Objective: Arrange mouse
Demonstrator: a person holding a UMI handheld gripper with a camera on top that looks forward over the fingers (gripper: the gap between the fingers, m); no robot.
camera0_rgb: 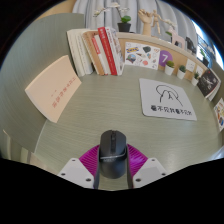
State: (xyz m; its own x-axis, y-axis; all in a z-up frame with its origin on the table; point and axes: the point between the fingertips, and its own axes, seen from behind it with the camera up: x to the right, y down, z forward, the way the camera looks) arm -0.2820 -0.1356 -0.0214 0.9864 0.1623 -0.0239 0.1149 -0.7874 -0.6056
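Observation:
A dark grey computer mouse (111, 150) sits between my gripper's two fingers, its nose pointing away from me. My gripper (111, 164) is shut on the mouse, the magenta pads (91, 159) pressing on its left and right sides. The mouse is held over the grey-green table top (105, 105). A white mouse mat (172, 99) with a dark logo and writing lies on the table beyond and to the right of the fingers.
Several books (95, 50) stand upright at the back of the table. A pale pink booklet (57, 88) lies flat to the left. Small boxes and potted plants (178, 62) line the back right.

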